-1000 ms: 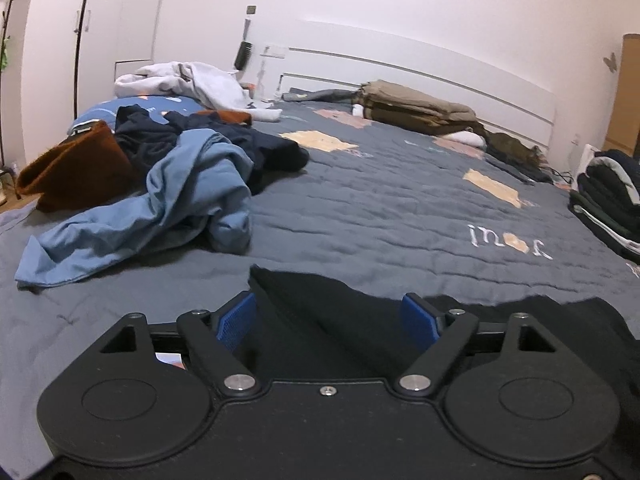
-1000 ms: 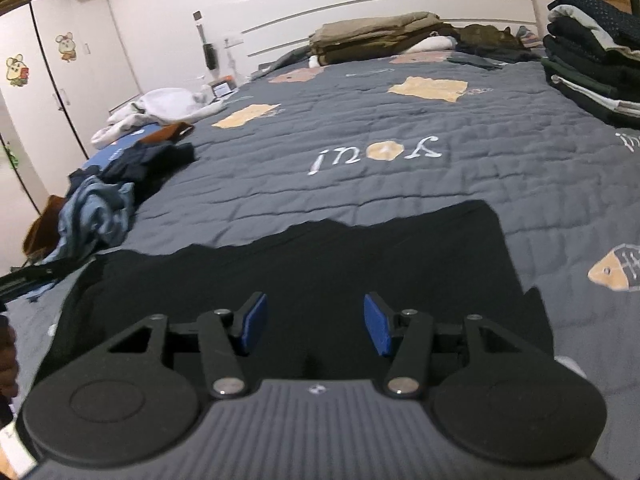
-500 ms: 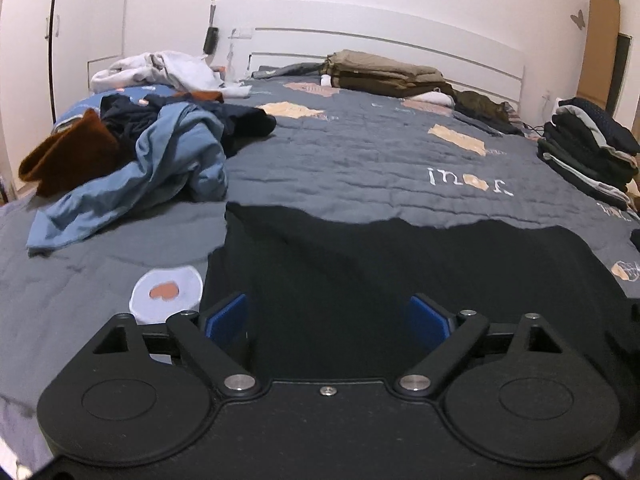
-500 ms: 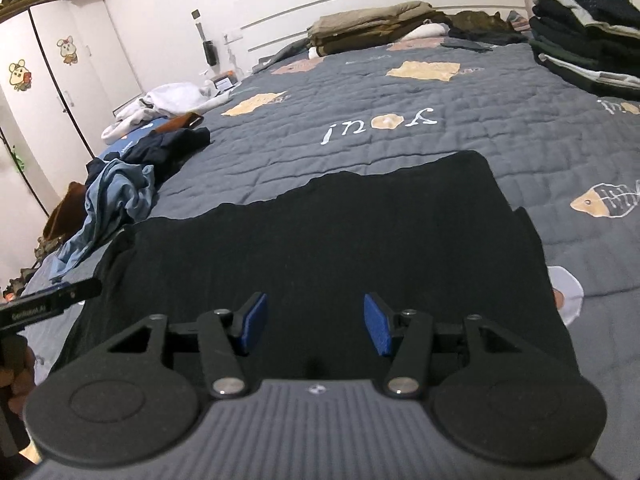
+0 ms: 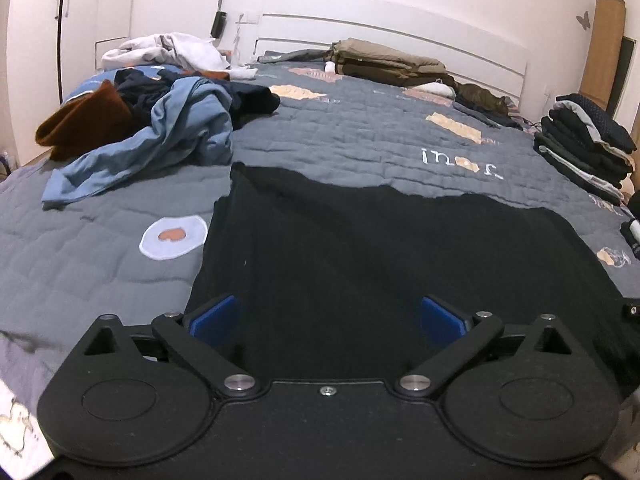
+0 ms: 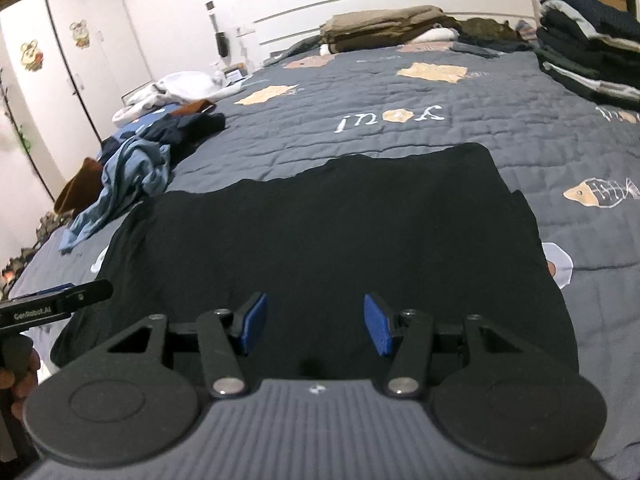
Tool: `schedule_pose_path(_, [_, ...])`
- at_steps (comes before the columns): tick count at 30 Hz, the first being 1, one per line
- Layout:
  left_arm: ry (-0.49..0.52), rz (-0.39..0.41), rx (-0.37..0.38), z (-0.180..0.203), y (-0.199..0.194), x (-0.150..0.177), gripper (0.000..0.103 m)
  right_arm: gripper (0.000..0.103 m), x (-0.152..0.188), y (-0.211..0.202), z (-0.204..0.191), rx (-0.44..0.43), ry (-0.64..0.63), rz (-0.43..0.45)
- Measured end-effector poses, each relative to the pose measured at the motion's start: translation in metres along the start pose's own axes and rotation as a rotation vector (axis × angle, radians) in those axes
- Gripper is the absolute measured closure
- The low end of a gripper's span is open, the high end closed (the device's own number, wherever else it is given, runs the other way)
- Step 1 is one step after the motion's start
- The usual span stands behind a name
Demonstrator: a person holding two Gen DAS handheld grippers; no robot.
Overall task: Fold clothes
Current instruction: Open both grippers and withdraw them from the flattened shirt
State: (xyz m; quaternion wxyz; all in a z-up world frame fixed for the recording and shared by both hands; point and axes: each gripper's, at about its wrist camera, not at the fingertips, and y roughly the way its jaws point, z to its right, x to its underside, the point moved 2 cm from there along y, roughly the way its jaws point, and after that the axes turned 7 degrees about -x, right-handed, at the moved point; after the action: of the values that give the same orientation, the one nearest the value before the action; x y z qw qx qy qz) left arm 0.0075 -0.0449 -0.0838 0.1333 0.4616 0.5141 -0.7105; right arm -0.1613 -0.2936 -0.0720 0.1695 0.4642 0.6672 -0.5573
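Note:
A black garment (image 5: 380, 248) (image 6: 320, 236) lies spread flat on the grey quilted bed near its front edge. My left gripper (image 5: 328, 318) hovers open over the garment's near left part, blue pads wide apart with nothing between them. My right gripper (image 6: 316, 322) is open above the garment's near middle, also holding nothing. The left gripper's body (image 6: 56, 306) and the hand on it show at the left edge of the right wrist view.
A heap of unfolded clothes, blue shirt (image 5: 160, 136), brown piece (image 5: 84, 120) and white piece (image 5: 168, 50), lies at the bed's left. Folded dark clothes (image 5: 588, 140) are stacked at the right. Folded khaki clothes (image 5: 384, 62) rest by the white headboard.
Both grippers have pulled back and risen, so more of the black garment shows laid out flat. Both stay open.

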Motion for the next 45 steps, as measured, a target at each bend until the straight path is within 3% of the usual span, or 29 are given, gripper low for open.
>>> schedule_pose_path(16, [-0.030,-0.004,-0.022,-0.004,-0.034,0.028,0.001,0.050,0.023,-0.022,-0.024,-0.020,-0.020,0.013])
schedule_pose_path(45, [-0.002,-0.031,0.012,0.010,-0.053,0.053,0.001,0.050,0.058,-0.026,-0.032,0.006,0.022,-0.034])
